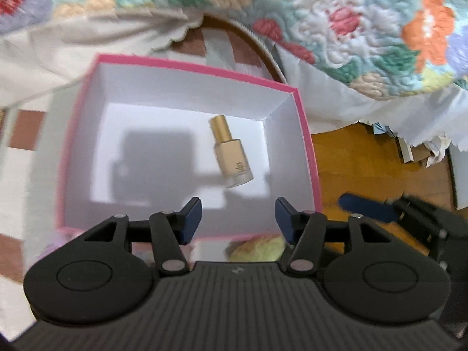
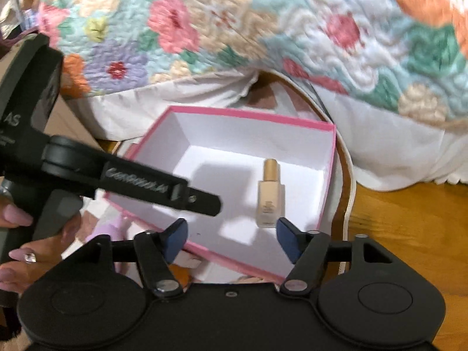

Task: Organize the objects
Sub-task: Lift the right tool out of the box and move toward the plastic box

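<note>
Left wrist view looks steeply down: the left gripper (image 1: 238,216) hangs with jaws apart and empty above the pink box (image 1: 307,146), where the foundation bottle (image 1: 229,149) lies on the white floor. The right gripper (image 2: 229,239) is likewise parted and empty; the bottle's print is unreadable.

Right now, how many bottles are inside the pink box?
1. A gold-capped bottle lies on the floor of the pink box, toward its right wall. Nothing else shows inside.
</note>
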`<action>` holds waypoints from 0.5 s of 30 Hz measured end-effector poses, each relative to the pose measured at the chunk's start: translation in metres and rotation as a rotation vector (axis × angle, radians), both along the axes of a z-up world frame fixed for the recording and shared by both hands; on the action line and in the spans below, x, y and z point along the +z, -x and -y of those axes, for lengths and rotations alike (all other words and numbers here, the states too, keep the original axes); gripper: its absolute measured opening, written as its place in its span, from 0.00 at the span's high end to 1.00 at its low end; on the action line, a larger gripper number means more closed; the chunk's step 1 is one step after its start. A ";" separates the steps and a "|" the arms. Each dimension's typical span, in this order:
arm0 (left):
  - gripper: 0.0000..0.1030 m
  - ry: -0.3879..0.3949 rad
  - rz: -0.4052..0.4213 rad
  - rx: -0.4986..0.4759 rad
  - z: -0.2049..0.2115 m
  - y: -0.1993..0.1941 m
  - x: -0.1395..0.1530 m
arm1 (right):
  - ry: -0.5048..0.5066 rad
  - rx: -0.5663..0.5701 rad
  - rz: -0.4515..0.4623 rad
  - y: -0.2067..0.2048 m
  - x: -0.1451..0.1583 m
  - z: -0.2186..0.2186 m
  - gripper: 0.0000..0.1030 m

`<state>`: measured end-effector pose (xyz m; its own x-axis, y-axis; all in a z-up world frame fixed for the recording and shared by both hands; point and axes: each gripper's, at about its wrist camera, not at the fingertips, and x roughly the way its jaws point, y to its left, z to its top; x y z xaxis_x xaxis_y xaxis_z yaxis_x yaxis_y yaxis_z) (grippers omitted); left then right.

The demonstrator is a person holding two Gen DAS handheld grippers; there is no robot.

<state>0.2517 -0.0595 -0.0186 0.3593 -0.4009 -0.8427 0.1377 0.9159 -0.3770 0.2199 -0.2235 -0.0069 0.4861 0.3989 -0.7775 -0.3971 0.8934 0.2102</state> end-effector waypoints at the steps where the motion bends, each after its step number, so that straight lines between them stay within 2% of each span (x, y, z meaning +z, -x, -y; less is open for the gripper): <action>1: 0.42 -0.016 0.016 -0.005 -0.007 0.009 0.009 | 0.003 0.012 0.020 0.007 0.008 -0.001 0.26; 9: 0.30 -0.112 0.080 -0.054 -0.050 0.083 0.060 | 0.044 0.154 0.107 0.065 0.050 -0.028 0.25; 15: 0.29 -0.157 0.072 -0.054 -0.068 0.127 0.078 | 0.006 0.227 0.072 0.103 0.074 -0.036 0.25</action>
